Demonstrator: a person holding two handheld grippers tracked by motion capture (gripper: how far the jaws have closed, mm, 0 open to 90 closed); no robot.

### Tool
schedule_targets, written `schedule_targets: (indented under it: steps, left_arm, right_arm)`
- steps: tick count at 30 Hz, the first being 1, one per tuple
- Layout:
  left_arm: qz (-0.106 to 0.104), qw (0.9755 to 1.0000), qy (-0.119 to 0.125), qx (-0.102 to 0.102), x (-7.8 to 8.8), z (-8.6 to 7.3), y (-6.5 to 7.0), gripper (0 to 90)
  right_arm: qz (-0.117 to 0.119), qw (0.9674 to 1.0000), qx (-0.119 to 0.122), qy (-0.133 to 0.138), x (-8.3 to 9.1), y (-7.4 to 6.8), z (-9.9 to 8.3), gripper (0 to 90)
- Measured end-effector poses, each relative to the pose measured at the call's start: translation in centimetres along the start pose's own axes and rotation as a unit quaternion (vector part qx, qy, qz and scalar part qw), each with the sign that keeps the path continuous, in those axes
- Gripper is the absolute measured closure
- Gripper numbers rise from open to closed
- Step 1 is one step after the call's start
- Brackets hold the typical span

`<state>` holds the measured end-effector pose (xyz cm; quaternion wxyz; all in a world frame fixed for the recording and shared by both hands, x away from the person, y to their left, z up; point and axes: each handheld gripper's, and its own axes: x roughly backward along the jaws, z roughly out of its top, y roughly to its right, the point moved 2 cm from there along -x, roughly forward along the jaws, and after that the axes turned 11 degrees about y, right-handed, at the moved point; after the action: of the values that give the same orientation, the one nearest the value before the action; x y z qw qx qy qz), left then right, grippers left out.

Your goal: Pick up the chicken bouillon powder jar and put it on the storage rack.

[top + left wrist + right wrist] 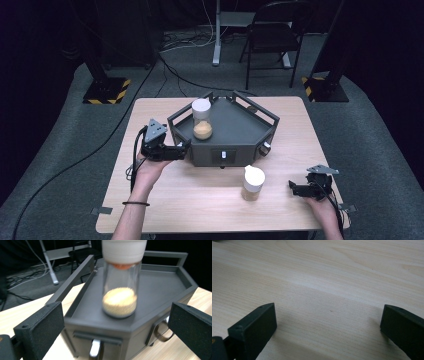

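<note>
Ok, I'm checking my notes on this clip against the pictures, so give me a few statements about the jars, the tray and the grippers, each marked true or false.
1. A white-capped jar with tan grains stands on the dark grey tray. True.
2. The left gripper is clamped on that jar. False: its jaws stand open, apart from the jar, short of the tray's edge.
3. A second white-capped jar stands on the wooden table, off the tray. True.
4. The right gripper holds the second jar. False: it is open, with bare table between its jaws.
5. Both jars lie on their sides. False: both stand upright.
</note>
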<state>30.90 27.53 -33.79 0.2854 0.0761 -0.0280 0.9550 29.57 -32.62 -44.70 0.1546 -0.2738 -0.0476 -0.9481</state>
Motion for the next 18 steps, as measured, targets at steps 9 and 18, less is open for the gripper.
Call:
schedule_targets:
  steps: [9, 18]
  left_arm:
    - [0.008, 0.9999, 0.006, 0.006, 2.7, -3.5, 0.1, 0.1]
    - [0.015, 0.9996, 0.007, 0.024, 5.0, -7.1, -0.6, 0.2]
  right_arm:
    - [0.0, 1.0, 0.0, 0.0, 0.0, 0.0, 0.0, 0.0]
    - [0.0, 1.0, 0.0, 0.0, 0.0, 0.0, 0.0, 0.0]
